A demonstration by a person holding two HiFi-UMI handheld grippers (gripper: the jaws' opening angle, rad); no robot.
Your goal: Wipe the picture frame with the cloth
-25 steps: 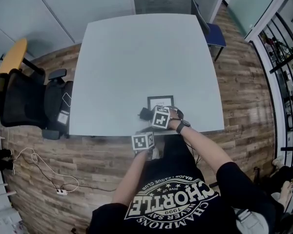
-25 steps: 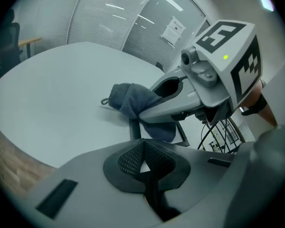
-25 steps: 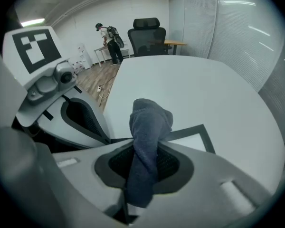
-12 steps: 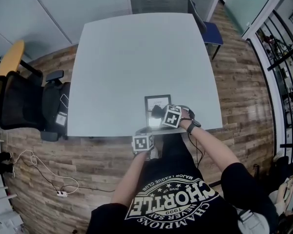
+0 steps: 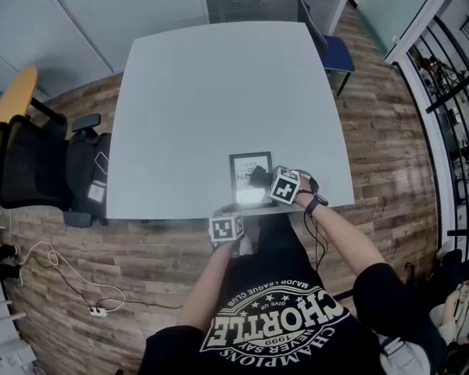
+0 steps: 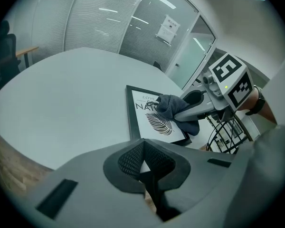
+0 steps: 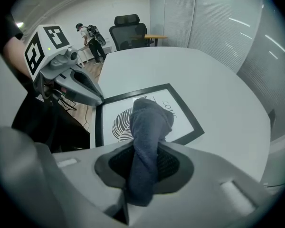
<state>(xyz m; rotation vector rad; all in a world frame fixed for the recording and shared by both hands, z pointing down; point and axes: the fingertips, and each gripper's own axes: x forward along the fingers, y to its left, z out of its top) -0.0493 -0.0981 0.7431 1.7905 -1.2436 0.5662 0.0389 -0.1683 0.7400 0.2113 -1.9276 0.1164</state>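
One frame point(image 5: 244, 166) lies flat at the near edge of the table point(image 5: 219, 92), right of middle, with a leaf print and some lettering under its black border. One dark cloth point(image 7: 149, 127) is bunched on the frame's right half. The right gripper point(image 5: 267, 183) has its jaws pinching that cloth, which sticks out past their tips and rests on the print. The left gripper point(image 5: 233, 212) sits at the frame's near left corner; its jaws are pressed together there and seem to pinch the corner. The two grippers are near each other but apart. There are two chairs: a black one point(image 5: 39, 162) left of the table and a blue one point(image 5: 340, 53) at its far right corner.
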